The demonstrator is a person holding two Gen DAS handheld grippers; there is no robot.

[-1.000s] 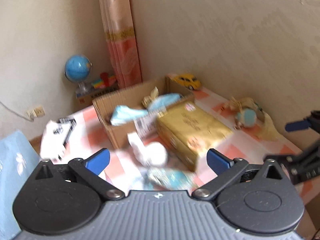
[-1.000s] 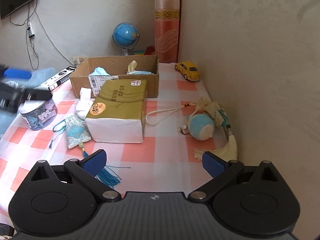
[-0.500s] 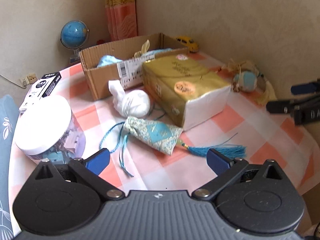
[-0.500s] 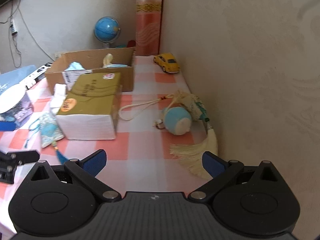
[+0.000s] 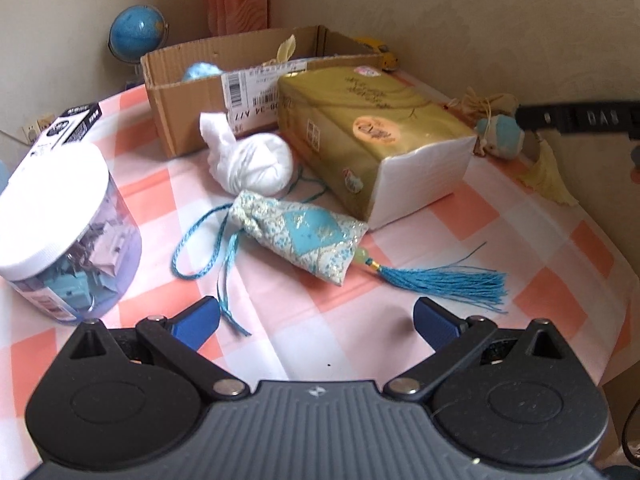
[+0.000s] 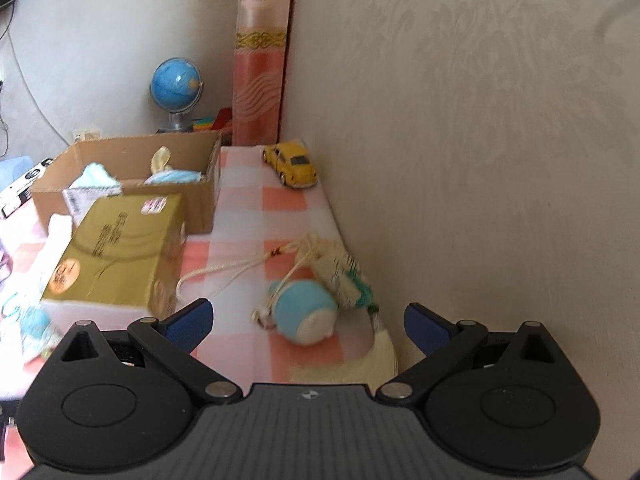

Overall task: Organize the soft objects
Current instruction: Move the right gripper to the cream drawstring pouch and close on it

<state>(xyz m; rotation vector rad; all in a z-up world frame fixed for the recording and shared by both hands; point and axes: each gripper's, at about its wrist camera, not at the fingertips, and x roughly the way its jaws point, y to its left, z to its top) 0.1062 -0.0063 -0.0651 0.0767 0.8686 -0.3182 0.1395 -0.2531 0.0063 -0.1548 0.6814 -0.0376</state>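
Note:
My left gripper (image 5: 316, 320) is open and empty, just short of a blue patterned sachet (image 5: 300, 236) with a blue tassel (image 5: 444, 282). A white cloth bundle (image 5: 252, 162) lies behind it. A cardboard box (image 5: 192, 80) with soft items stands at the back; it also shows in the right wrist view (image 6: 120, 160). My right gripper (image 6: 308, 322) is open and empty, right over a blue-and-white plush ball (image 6: 306, 312) beside a cream sachet (image 6: 340, 274) with a cord. The plush also shows in the left wrist view (image 5: 500, 138).
A gold tissue pack (image 5: 372, 136) sits mid-table, also in the right wrist view (image 6: 116, 256). A clear jar with a white lid (image 5: 60, 232) stands at the left. A yellow toy car (image 6: 292, 164) and a globe (image 6: 176, 84) are at the back. The wall (image 6: 480, 160) runs close on the right.
My left gripper has dropped lower and closer to the blue sachet. My right gripper has moved forward and right, closing in on the plush ball by the wall.

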